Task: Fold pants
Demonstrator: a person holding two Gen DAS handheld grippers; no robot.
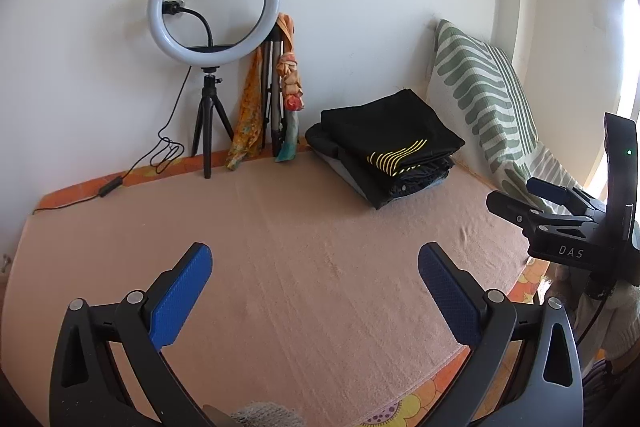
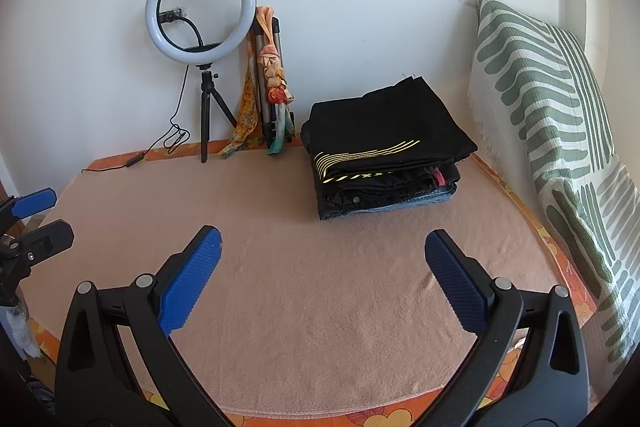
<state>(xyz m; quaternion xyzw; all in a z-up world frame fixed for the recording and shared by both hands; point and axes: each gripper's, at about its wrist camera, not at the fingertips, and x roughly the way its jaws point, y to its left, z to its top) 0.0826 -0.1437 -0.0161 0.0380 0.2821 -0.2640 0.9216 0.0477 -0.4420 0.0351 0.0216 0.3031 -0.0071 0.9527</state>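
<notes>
A stack of folded pants (image 1: pixel 384 147) lies at the back right of the peach blanket (image 1: pixel 280 247); the top pair is black with yellow stripes, with jeans underneath (image 2: pixel 404 205). The stack also shows in the right wrist view (image 2: pixel 384 143). My left gripper (image 1: pixel 314 267) is open and empty, above the blanket's front part. My right gripper (image 2: pixel 322 255) is open and empty, in front of the stack. The right gripper shows at the right edge of the left wrist view (image 1: pixel 560 203); the left gripper shows at the left edge of the right wrist view (image 2: pixel 36 215).
A ring light on a small tripod (image 1: pixel 212 27) stands at the back left by the wall, its cable (image 1: pixel 160 155) trailing over the blanket edge. A folded tripod with colourful scarves (image 1: pixel 280 95) leans beside it. A green-striped pillow (image 2: pixel 552 115) leans along the right side.
</notes>
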